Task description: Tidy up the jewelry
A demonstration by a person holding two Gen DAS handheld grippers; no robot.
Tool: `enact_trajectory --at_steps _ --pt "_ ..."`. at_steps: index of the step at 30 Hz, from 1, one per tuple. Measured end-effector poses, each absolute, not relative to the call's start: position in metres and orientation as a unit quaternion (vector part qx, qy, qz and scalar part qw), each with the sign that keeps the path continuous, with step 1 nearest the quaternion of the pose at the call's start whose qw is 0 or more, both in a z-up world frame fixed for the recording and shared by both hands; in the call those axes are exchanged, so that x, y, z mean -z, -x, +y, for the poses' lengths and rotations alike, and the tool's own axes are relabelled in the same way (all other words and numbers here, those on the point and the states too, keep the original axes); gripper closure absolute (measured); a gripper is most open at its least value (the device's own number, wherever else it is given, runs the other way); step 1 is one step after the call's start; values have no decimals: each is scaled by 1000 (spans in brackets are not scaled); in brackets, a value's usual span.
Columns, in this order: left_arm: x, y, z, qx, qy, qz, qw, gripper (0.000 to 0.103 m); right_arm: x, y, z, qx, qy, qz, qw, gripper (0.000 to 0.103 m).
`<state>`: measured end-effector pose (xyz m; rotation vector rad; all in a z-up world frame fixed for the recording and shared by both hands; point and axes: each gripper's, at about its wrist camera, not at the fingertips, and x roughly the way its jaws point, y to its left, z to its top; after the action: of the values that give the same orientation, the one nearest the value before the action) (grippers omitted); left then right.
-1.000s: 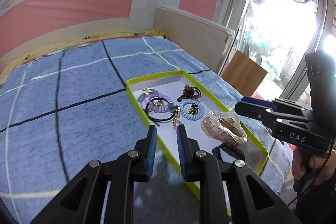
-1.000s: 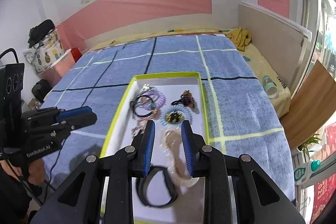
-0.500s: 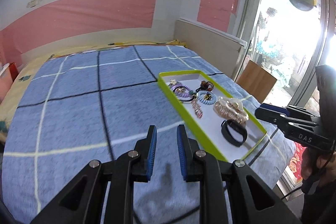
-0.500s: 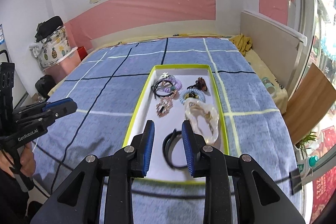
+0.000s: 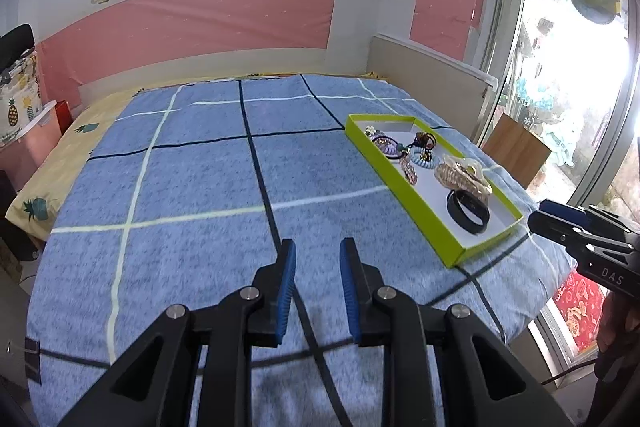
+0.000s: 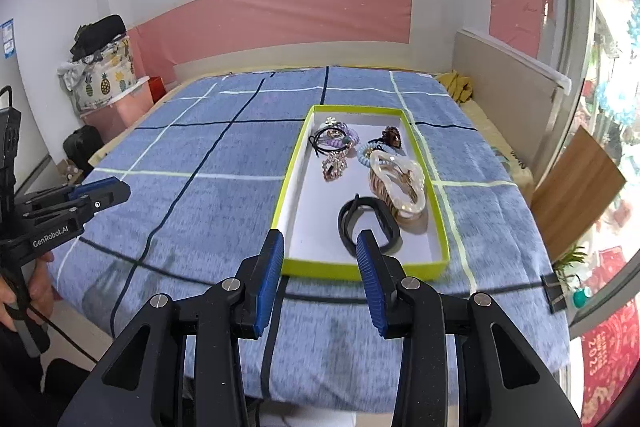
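Counted out, one lime-green tray [image 6: 437, 219] lies on the blue checked blanket [image 6: 208, 211] and holds all the jewelry in view. Nearest the gripper in the right wrist view is one black band [image 6: 384, 231], at 12 o'clock from the right gripper [image 6: 320, 249]. Just beyond the band, at about 1 o'clock, one large pearly hair claw [image 6: 396, 183] lies on a brown striped piece. At the tray's far end are one light-blue spiral tie [image 6: 366, 157], one lilac spiral tie [image 6: 346, 141] tangled with a thin black elastic, one dark beaded tie [image 6: 392, 137], and one small rhinestone clip [image 6: 334, 165]; finer pieces there are too small to tell apart.

Two grippers show. The right gripper has just been opening its jaws; they stand moderately apart with nothing between the blue pads, hanging over the tray's near rim. The left gripper [image 5: 318, 269] has also just been opening; its jaws are narrower, empty, and sit over bare blanket, with the tray at 2 o'clock in its view.

From the left wrist view the blanket lies bare from 9 to 12 o'clock. The tray sits close to the blanket's right edge, past which a wooden board [image 6: 576, 195] and a window stand. A hand [image 6: 24, 287] grips the left tool's handle at 9 o'clock.
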<state>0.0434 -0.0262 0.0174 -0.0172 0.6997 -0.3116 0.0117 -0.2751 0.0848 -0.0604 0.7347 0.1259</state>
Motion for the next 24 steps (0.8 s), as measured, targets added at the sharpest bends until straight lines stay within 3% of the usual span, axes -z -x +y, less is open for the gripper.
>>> enact_trajectory --at_steps 24 --pt "-22 -26 -34 153 -2 349 925 79 -89 9 -272 -36 42 362 931 64"
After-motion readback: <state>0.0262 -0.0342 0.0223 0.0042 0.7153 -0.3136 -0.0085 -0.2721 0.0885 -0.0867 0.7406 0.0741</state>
